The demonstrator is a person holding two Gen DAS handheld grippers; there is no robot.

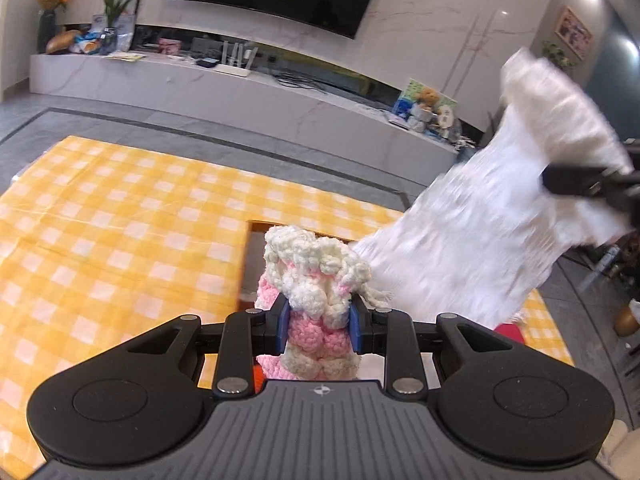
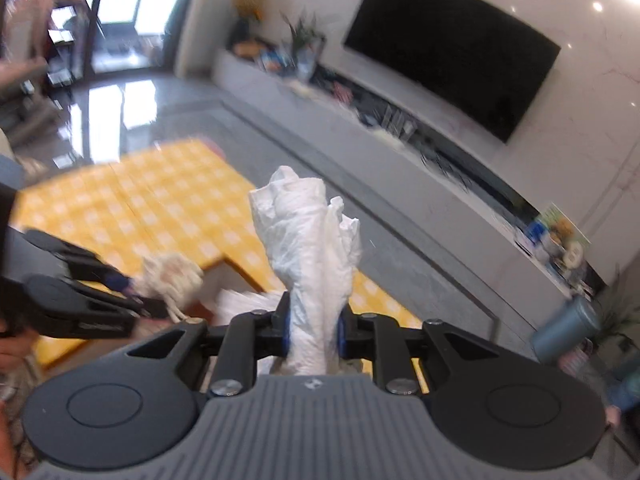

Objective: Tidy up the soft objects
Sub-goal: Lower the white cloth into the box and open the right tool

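Left tongs (image 1: pixel 319 326) pinch chunky knit (image 1: pixel 316 280) (pink-cream); right tongs (image 2: pixel 313 330) crinkly bag (image 2: pixel 316 256).

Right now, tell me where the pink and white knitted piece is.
The knitted piece is clamped in the left gripper, above the yellow checked cloth, left of the white bag.

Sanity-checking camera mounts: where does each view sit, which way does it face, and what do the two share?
Left wrist: sits on the left gripper, facing along its fingers over the yellow checked cloth toward the TV wall; its jaws clamp the pink-and-white knitted piece.
Right wrist: sits on the right gripper, facing the same wall, clamping the white plastic bag; a hand shows at left.
Shared: cloth, TV, both items, each other's gripper.
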